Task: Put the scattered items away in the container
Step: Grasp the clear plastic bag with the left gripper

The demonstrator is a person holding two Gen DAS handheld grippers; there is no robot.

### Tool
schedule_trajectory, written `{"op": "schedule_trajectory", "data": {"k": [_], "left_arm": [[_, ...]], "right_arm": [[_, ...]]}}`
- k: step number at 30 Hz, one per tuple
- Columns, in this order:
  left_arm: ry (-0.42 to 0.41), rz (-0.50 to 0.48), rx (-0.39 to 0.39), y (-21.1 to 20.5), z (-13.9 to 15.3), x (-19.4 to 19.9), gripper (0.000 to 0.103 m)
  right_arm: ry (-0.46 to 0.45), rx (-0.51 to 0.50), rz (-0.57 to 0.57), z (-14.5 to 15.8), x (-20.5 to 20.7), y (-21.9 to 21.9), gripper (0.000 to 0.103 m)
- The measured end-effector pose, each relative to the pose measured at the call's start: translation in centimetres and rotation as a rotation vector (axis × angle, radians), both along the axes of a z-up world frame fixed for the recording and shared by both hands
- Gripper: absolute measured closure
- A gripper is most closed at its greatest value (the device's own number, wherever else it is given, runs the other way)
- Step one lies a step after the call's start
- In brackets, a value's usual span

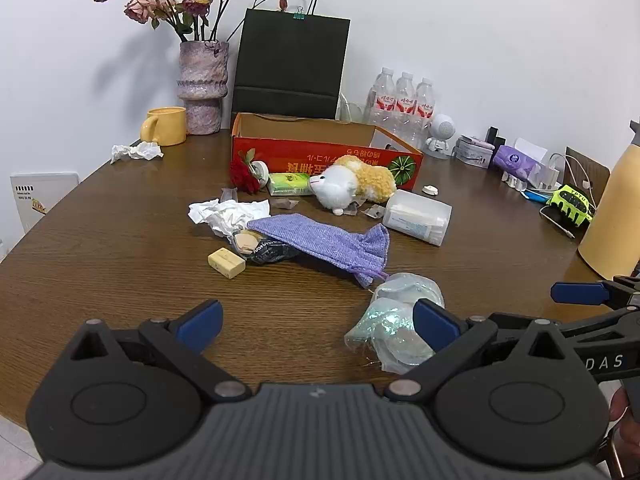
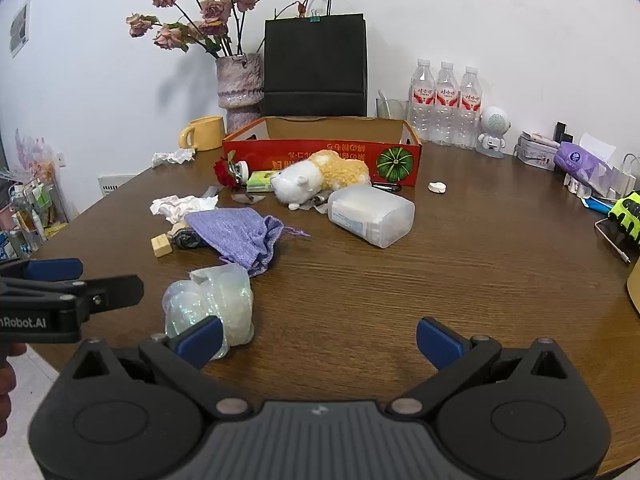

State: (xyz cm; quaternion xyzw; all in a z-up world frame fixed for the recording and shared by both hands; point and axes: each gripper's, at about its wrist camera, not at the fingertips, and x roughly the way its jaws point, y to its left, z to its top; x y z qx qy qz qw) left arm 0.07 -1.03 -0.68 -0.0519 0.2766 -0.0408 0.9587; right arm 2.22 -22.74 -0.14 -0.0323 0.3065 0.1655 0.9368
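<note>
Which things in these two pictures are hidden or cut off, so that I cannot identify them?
- Left wrist view: black packet, mostly under the purple pouch.
- Both views: floor of the red box, hidden by its front wall.
- Right wrist view: yellow-green glove, cut by the right edge.

Each camera sat on its own gripper near the table's (image 1: 100,240) front edge, looking forward and a bit down. Both views showed the same box (image 2: 320,152) and purple bag (image 1: 320,240).

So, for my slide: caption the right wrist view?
Open right claw above a table of clutter before the red box.
</note>
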Motion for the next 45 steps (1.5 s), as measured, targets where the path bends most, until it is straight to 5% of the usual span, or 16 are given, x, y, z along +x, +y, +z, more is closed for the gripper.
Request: {"op": "schedule_trajectory", "data": {"k": [45], "left_arm": [[0.044, -0.072, -0.007, -2.3, -1.2, 1.6, 0.0]], "right_arm": [[0.059, -0.003, -0.036, -1.1, 1.1, -1.5, 0.0]]}}
